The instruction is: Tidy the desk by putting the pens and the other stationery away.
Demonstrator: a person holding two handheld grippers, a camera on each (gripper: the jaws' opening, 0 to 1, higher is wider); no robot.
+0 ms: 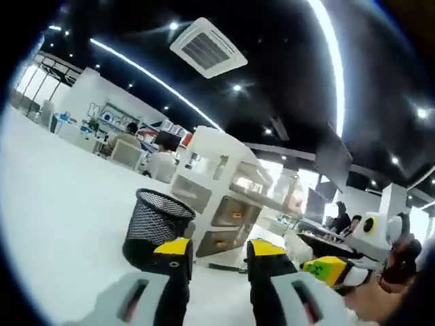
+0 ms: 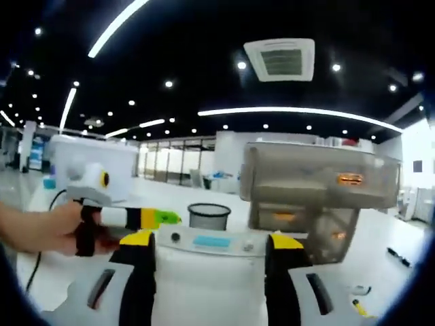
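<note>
My right gripper (image 2: 211, 246) is shut on a white device (image 2: 207, 266) with a pale blue display and a round button, held across both jaws. My left gripper (image 1: 219, 257) is open, its yellow-tipped jaws apart with nothing between them. Just beyond its left jaw stands a black mesh pen holder (image 1: 158, 216), and the same mesh pen holder (image 2: 208, 214) sits ahead in the right gripper view. Beside the holder stands a white drawer unit (image 1: 224, 197), whose translucent drawers (image 2: 314, 193) loom close. The left gripper (image 2: 168, 218) comes in from the left, gripped by a hand (image 2: 41, 229).
Loose pens (image 2: 397, 257) lie on the white desk (image 2: 380, 238) at the right, with a small yellow-tipped item (image 2: 360, 307) nearer. The right gripper (image 1: 325, 267) and a hand (image 1: 380, 302) enter from the right. People sit at desks (image 1: 129, 142) far behind.
</note>
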